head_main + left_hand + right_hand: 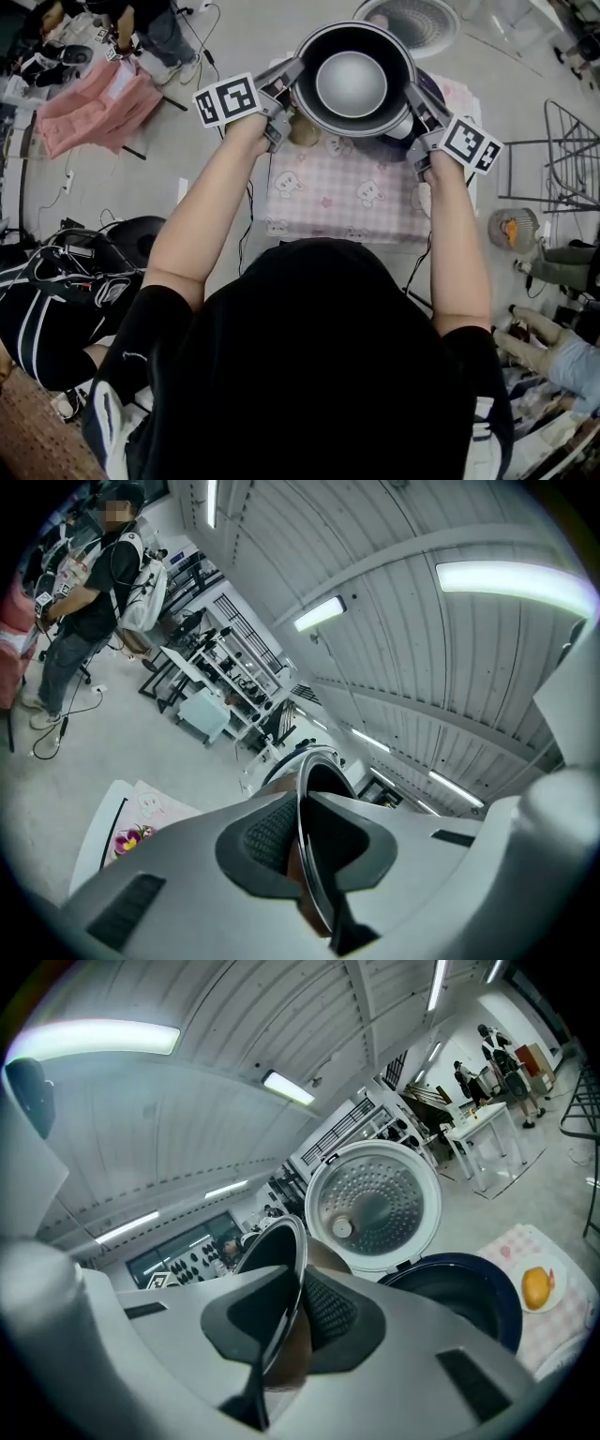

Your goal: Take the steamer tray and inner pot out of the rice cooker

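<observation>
One inner pot (352, 84), two hand-held grippers (287, 82) (416, 97)

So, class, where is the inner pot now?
Head view, top centre: the pot hangs between the left gripper and right gripper, each shut on its rim, above the open cooker on the checked table.

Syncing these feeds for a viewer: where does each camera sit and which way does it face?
Head view: on the person's head, steeply down onto the inner pot above the table; forearms, left gripper, right gripper show.
Left gripper view: on that gripper, along its fingers clamping the pot's rim, ceiling beyond.
Right gripper view: likewise, fingers on the rim, open rice cooker beyond.
All three share the pot.
</observation>
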`<act>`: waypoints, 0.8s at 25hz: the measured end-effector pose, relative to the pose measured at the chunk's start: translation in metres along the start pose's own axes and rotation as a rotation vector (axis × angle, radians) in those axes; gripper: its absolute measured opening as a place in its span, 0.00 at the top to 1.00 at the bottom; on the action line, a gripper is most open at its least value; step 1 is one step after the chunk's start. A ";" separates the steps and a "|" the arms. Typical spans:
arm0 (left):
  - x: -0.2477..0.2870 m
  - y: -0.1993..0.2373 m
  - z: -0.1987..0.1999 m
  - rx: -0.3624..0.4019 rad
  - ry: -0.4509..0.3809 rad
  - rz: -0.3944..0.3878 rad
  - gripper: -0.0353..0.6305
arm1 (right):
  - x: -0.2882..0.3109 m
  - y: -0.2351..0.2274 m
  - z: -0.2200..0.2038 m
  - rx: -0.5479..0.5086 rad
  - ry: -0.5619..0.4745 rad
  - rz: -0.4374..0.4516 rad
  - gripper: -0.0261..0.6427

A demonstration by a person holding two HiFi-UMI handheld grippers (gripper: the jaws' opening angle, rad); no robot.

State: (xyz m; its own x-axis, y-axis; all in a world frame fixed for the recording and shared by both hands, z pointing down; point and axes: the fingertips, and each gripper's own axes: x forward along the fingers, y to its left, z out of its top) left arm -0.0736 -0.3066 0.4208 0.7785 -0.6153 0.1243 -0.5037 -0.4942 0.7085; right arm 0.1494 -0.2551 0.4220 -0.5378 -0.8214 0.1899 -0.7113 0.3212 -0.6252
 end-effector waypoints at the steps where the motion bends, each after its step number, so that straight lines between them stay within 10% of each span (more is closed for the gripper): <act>1: -0.005 0.003 0.000 -0.002 0.000 0.006 0.88 | 0.003 0.002 -0.005 0.006 0.007 0.003 0.88; 20: -0.084 0.055 -0.048 -0.090 0.039 0.079 0.88 | 0.013 0.031 -0.101 0.072 0.121 0.009 0.88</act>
State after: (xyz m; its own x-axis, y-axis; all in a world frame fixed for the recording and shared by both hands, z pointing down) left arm -0.1484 -0.2526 0.4831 0.7526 -0.6249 0.2075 -0.5296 -0.3871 0.7548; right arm 0.0751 -0.2081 0.4811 -0.5980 -0.7542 0.2713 -0.6743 0.2903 -0.6790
